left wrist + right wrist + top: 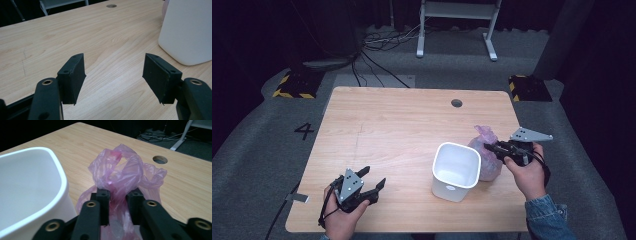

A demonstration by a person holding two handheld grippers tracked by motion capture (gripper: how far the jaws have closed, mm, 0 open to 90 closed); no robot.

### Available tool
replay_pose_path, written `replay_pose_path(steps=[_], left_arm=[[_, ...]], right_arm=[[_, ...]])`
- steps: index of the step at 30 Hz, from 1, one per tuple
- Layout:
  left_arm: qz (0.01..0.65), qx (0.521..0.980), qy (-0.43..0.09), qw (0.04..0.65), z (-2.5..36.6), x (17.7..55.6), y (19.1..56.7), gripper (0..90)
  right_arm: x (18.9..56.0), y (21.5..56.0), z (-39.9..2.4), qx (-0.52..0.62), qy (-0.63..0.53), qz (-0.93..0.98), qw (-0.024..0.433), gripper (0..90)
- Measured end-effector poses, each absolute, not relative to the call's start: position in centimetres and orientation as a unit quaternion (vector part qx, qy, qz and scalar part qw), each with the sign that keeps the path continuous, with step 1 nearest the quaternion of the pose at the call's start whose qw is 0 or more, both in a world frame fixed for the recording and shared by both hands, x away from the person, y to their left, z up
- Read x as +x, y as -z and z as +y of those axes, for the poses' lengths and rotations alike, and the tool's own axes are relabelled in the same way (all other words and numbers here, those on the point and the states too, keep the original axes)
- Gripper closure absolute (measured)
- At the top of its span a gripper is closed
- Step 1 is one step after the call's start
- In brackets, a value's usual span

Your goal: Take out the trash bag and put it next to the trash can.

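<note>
- Well, left gripper idles near the table's front-left corner, jaws wide, nothing betw. them.
- White bin stands mid-right, upright.
- Pink bag sits just right of bin, touching it; right gripper narrow around its gathered neck, so right hand's nearer.

Right gripper sits at the pink plastic bag, jaws narrow around the bag's gathered neck, though whether the pads actually press it is hard to tell from up here; the bag stands just right of the white bin, apparently touching its side; left gripper rests low at the near left of the wooden table, jaws apart over bare wood, well apart from the bin.
</note>
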State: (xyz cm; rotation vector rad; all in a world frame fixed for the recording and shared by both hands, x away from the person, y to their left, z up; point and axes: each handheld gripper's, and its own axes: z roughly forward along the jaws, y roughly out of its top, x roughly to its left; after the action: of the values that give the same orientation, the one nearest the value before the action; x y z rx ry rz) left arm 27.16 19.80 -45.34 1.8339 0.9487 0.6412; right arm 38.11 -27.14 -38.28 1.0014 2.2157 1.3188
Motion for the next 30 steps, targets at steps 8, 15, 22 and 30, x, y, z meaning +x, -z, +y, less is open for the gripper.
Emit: replay_pose_path(steps=[8, 15, 22, 30], left_arm=[[0.384, 0.752, -0.259, 0.469, 19.8, 27.1, 45.4, 33.4], [0.381, 0.757, -0.256, 0.465, 20.0, 26.6, 45.6, 32.7], [0.391, 0.757, -0.257, 0.457, 21.1, 25.6, 45.8, 32.6], [0.399, 0.752, -0.260, 0.454, 21.6, 25.1, 45.7, 32.6]], right_arm=[[37.6, 37.2, -27.6, 0.363, -0.480, 0.771, 0.206, 46.9], [36.4, 36.0, -28.7, 0.362, -0.494, 0.760, 0.218, 36.8], [35.2, 35.0, -30.5, 0.368, -0.475, 0.770, 0.216, 34.7], [34.0, 34.8, -32.2, 0.376, -0.458, 0.775, 0.221, 28.9]])
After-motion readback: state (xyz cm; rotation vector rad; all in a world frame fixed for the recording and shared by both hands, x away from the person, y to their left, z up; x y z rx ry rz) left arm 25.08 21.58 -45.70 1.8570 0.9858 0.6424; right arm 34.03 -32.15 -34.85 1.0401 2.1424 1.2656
